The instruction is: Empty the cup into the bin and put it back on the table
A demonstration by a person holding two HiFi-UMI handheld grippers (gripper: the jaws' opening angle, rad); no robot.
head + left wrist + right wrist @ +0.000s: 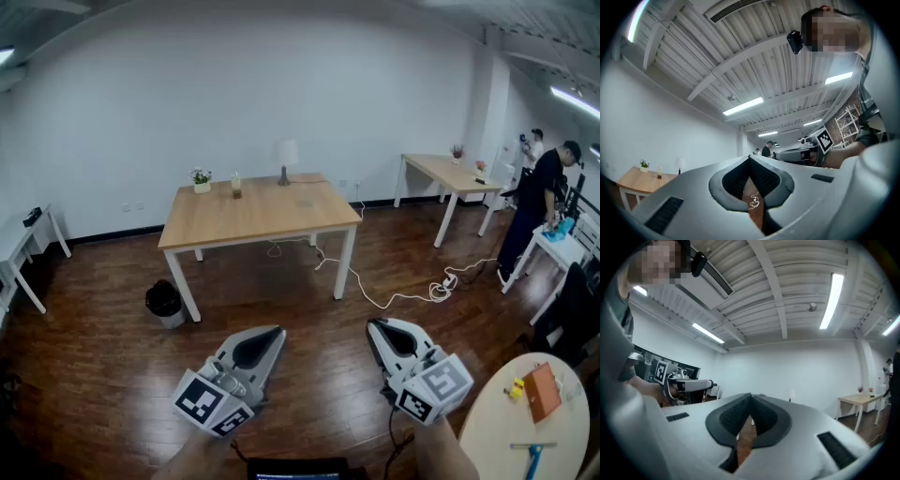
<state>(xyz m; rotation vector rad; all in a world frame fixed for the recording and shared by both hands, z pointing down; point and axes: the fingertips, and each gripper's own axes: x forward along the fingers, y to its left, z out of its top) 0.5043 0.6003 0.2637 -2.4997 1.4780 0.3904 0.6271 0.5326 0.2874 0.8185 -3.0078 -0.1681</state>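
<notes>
A small cup (236, 187) with dark contents stands near the back edge of the wooden table (258, 220), between a potted plant (201, 179) and a white lamp (285, 159). On the floor by the table's front left leg sits a black bin (164, 301). Both grippers hover low over the dark wood floor, well short of the table. My left gripper (277, 331) (749, 158) is shut with nothing between its jaws. So is my right gripper (374, 324) (751, 395), its tips touching. The table (633, 181) and the cup (659, 172) show small in the left gripper view.
A white cable (398, 296) snakes across the floor right of the table. A second wooden table (448, 174) and a person in black (534, 199) are at the far right. A round pale table (506, 431) with small items is at my near right, a white desk (21, 246) at left.
</notes>
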